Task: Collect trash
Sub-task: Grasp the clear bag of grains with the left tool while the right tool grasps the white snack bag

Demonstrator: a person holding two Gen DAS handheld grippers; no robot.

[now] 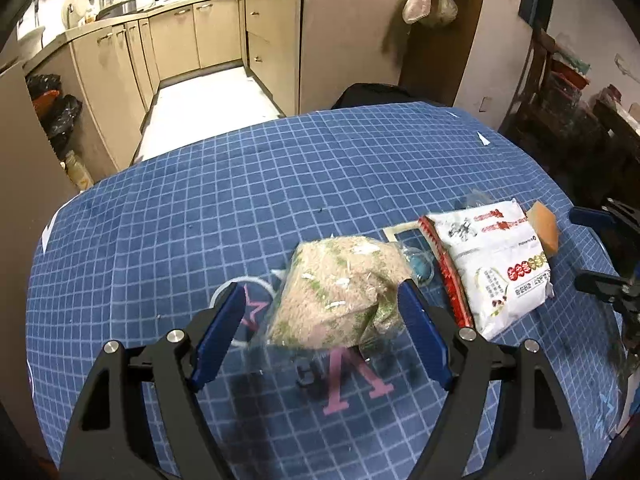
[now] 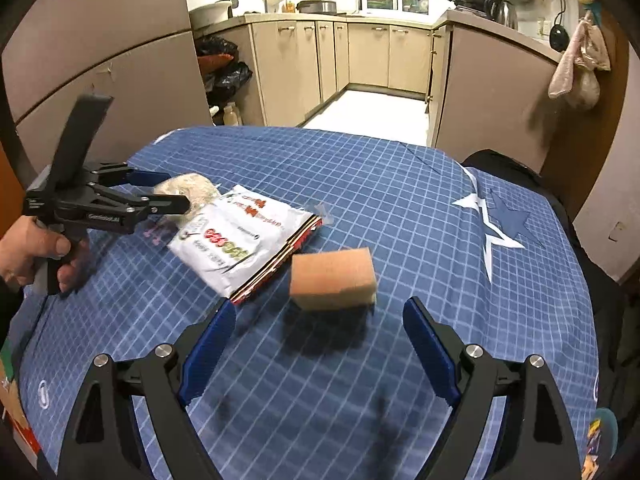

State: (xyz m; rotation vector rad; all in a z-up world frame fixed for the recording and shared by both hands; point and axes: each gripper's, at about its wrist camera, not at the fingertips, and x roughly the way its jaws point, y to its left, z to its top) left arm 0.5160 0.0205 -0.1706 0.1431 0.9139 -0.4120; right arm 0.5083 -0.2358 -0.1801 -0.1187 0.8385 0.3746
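A clear plastic bag of beige and green crumbs (image 1: 340,292) lies on the blue checked tablecloth (image 1: 240,200). My left gripper (image 1: 320,304) is open, its blue pads either side of the bag. It is seen from the side in the right wrist view (image 2: 168,192), with the bag (image 2: 188,190) at its tips. A white and red food packet (image 1: 492,268) lies right of the bag, also in the right wrist view (image 2: 244,240). An orange sponge block (image 2: 334,278) sits just ahead of my open, empty right gripper (image 2: 320,328).
A small clear plastic scrap (image 2: 324,212) lies beyond the packet. A dark chair back (image 1: 372,94) stands at the table's far edge. Kitchen cabinets (image 1: 224,36) and black bin bags (image 1: 56,108) lie beyond. Clutter sits at the lower left table edge (image 2: 16,408).
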